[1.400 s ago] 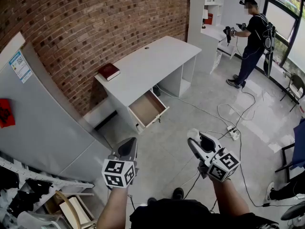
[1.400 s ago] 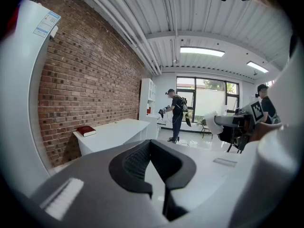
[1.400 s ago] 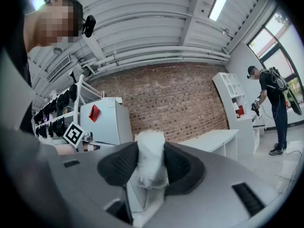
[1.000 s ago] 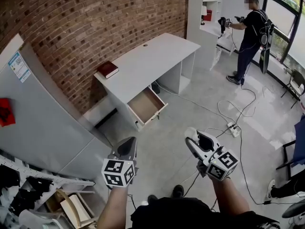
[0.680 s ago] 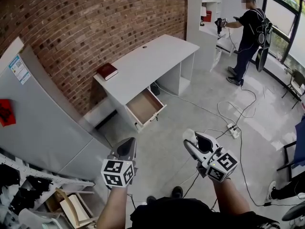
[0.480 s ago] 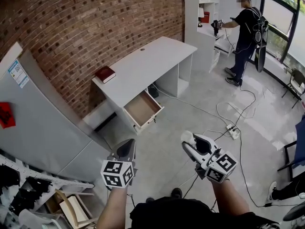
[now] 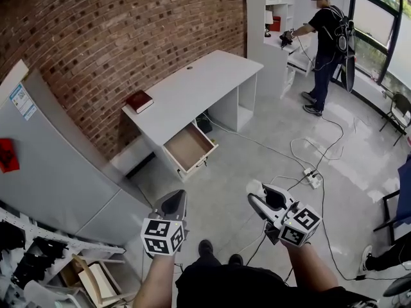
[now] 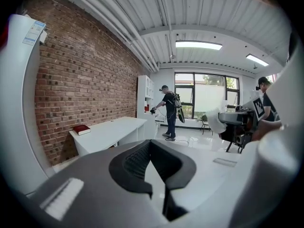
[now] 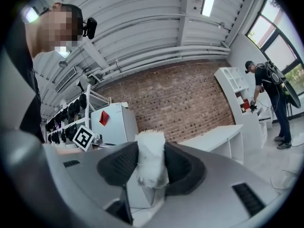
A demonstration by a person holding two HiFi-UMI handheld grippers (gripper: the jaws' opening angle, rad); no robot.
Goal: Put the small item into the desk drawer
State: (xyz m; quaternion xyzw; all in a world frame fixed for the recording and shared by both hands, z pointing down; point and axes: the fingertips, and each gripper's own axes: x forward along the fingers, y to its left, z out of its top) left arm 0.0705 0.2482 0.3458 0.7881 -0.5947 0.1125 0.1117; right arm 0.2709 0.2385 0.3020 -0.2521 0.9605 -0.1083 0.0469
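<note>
My right gripper (image 7: 262, 194) is shut on a small white crumpled item (image 9: 151, 161), pinched between its dark pads (image 9: 183, 167). It hovers over the floor, well short of the desk. The white desk (image 7: 199, 88) stands against the brick wall. Its drawer (image 7: 187, 147) is pulled open and looks empty. My left gripper (image 7: 172, 204) hangs to the left of the right one; its jaws meet with nothing between them. The left gripper view looks past its own pads (image 8: 137, 160) to the desk (image 8: 111, 131) and the right gripper's white item (image 8: 214, 122).
A red book (image 7: 139, 101) lies on the desk's left end. A grey cabinet (image 7: 58, 165) stands at the left, with racks below it. Cables and a power strip (image 7: 313, 178) lie on the floor at the right. A person (image 7: 324, 24) works at white shelves (image 7: 273, 18) at the back.
The desk and its open drawer have drifted left and slightly down in the head view. Both grippers keep their pose. The person at the back has stepped left toward the shelves.
</note>
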